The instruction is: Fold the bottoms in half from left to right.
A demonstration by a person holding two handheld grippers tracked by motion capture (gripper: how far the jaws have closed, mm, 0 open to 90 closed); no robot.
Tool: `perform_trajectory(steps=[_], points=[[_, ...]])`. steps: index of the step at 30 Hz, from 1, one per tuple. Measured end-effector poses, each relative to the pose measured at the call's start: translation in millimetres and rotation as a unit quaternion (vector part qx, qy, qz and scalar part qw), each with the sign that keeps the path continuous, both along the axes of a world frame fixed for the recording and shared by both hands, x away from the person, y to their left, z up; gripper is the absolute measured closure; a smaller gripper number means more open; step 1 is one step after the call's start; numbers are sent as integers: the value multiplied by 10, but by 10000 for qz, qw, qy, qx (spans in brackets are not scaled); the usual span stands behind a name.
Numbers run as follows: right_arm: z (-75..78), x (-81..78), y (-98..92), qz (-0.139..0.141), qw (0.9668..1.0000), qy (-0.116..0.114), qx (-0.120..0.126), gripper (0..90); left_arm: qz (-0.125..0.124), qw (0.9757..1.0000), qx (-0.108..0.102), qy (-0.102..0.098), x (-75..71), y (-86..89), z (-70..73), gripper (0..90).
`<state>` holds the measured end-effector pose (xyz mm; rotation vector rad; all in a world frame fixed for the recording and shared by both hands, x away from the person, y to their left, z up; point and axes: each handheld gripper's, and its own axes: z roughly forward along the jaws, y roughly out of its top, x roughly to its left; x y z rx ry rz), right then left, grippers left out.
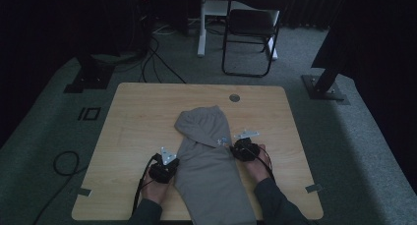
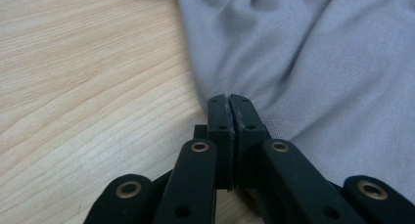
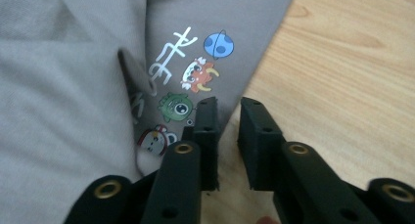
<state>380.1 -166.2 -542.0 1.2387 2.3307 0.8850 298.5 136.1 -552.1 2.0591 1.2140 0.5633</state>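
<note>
Grey folded cotton garment [image 1: 209, 161] lies mid-tabletop [image 1: 133, 117], overhanging near edge. Left tool [image 2: 229, 100] clenched at garment's left edge; right tool [image 3: 229, 111] released, straddling its right edge. Bare wood both sides.

The high view looks down from above; both gripper views sit close over the same grey garment [image 1: 209, 171].

The folded sweatpants [image 1: 209, 161] lie on the table [image 1: 137, 117], reaching its near edge. The left gripper [image 1: 166, 170] sits at their left edge, the right gripper [image 1: 242, 149] at their right. A chair [image 1: 251, 26] stands behind the table.
</note>
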Motion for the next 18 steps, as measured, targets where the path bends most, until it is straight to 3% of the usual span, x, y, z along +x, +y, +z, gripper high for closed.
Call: perform_trajectory(steps=[4,10,13,16,18], points=[[160,73,71,0,9992,-230,313,616,5,9999,-149,-2,11,5,-12,846],[379,148,330,409,9966,-471,535,553,-38,9996,-266,-32,27,-27,-27,813],[349,179,485,730,9960,-340,395,519,-54,9995,-309,-41,39,-58,-31,814],[255,178,633,1034,9937,-411,155,497,-89,9994,-318,-45,48,-84,-31,830],[181,205,714,1076,9933,-426,-65,491,-122,9993,-349,-57,48,-105,-30,846]])
